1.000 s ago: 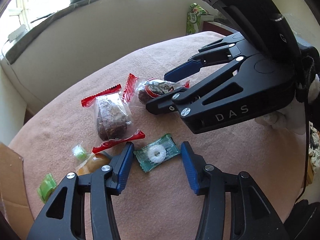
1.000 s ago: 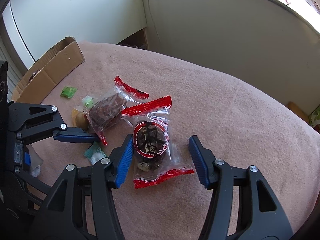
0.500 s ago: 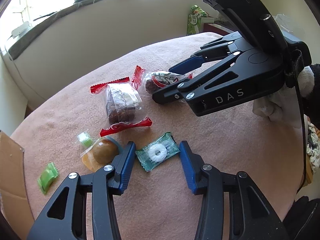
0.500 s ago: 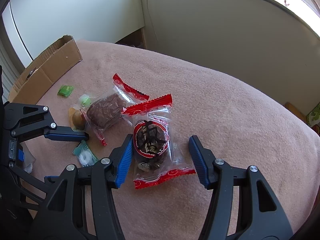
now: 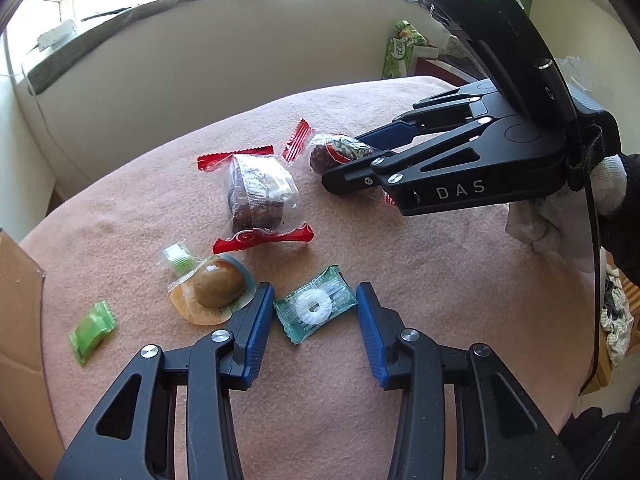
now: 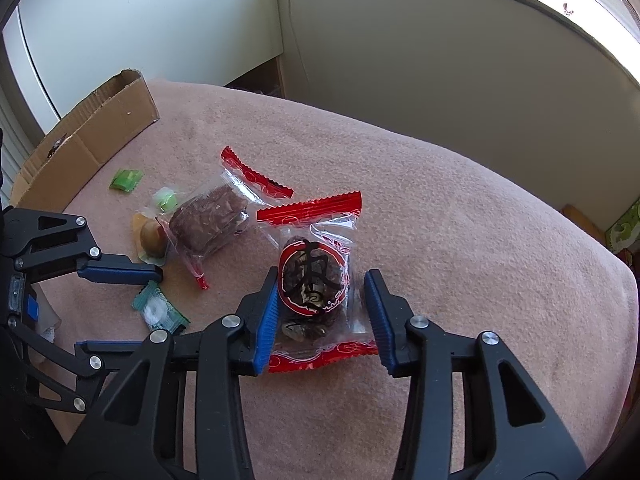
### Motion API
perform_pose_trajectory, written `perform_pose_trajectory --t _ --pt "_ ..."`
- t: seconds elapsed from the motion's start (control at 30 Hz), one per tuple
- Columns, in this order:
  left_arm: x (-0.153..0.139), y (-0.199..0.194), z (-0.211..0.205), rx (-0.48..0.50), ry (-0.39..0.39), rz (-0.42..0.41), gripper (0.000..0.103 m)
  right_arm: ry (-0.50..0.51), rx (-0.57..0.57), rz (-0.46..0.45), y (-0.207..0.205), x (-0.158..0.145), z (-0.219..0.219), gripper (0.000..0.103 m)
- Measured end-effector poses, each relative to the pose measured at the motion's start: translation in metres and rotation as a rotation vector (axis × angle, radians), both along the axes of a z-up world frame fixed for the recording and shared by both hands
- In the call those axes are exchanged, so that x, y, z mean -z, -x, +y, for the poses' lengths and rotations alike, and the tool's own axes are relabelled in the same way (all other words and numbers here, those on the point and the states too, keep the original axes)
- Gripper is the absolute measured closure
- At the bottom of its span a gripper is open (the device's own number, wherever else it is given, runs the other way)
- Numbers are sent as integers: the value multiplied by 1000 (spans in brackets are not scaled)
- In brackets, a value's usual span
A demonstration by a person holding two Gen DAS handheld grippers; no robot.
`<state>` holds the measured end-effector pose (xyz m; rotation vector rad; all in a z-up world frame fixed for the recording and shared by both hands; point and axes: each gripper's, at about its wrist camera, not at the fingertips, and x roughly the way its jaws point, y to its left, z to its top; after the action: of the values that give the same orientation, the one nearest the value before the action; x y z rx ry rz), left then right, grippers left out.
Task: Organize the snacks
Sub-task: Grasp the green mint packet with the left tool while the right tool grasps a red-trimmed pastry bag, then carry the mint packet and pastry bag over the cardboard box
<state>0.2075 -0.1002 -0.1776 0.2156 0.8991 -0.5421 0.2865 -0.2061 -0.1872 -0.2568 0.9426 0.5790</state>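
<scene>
Both jaws of the right gripper have just been closing on the date pack, a clear wrapper with red crimped ends and a red circle with a black character. Its left pad touches the wrapper's side; the right pad sits at the wrapper's edge, and whether it presses there I cannot tell. That pack lies flat on the pink cloth.

Jaws of the left gripper have been closing a little too and stand spread around the mint, a white ring in a green wrapper lying on the cloth. The left pad sits at the wrapper's edge and the right pad is just clear of it.

Beside the left pad lies a brown jelly cup with a small green candy at its far side. Beyond them a second red-ended pack holds a dark cake. Another green candy lies apart to the left, near the cardboard box at the cloth's edge. A white-gloved hand holds the right gripper.
</scene>
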Motion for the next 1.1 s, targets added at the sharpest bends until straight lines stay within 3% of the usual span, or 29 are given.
perform_pose_trajectory --t 0.37,1.1 --pt "-16 6 32 -52 64 -11 63 -8 2 -13 11 -10 -2 63" --pt "-66 56 82 -135 162 -131 63 -23 0 -84 59 -61 10 64"
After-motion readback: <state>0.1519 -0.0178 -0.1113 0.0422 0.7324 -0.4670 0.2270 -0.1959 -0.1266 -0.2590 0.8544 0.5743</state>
